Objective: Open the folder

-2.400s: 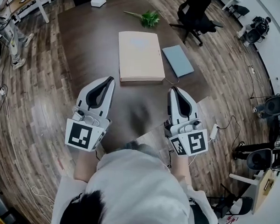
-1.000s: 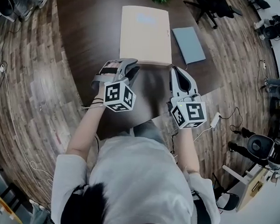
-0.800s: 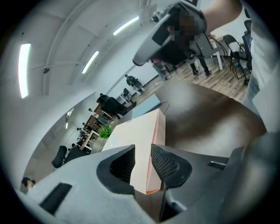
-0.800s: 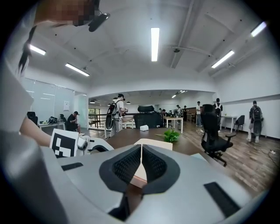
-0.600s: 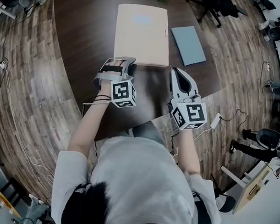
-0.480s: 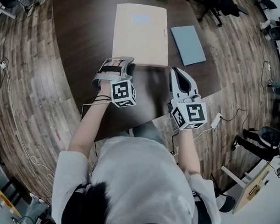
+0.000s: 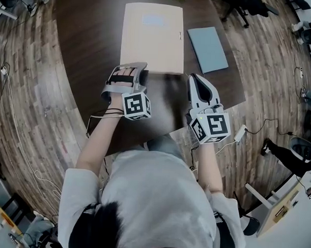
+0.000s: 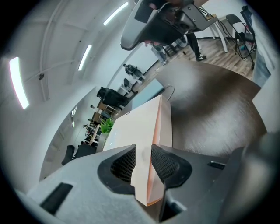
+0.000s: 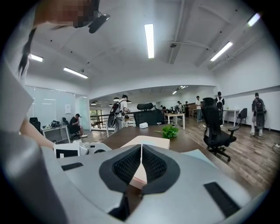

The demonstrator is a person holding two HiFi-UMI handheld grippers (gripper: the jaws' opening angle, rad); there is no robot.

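Note:
A beige folder [image 7: 151, 34] lies shut and flat on the dark wooden table [image 7: 92, 52]. My left gripper [image 7: 134, 68] is turned on its side at the folder's near left corner. In the left gripper view that corner of the folder [image 8: 140, 127] runs between the pads, and the left gripper [image 8: 143, 164] is shut on it. My right gripper [image 7: 194, 77] is shut and holds nothing, just short of the folder's near right corner. In the right gripper view the folder [image 9: 146, 142] lies straight ahead of the right gripper [image 9: 141, 164].
A grey-blue notebook [image 7: 207, 49] lies right of the folder. A green plant sprig [image 9: 169, 131] sits beyond the folder's far edge. A black office chair [image 9: 216, 127] stands past the table's right side. The table's near edge runs just behind both grippers.
My left gripper has rolled onto its side and moved forward to the folder's near left corner. The right gripper has edged forward. In the last half second almost nothing moves.

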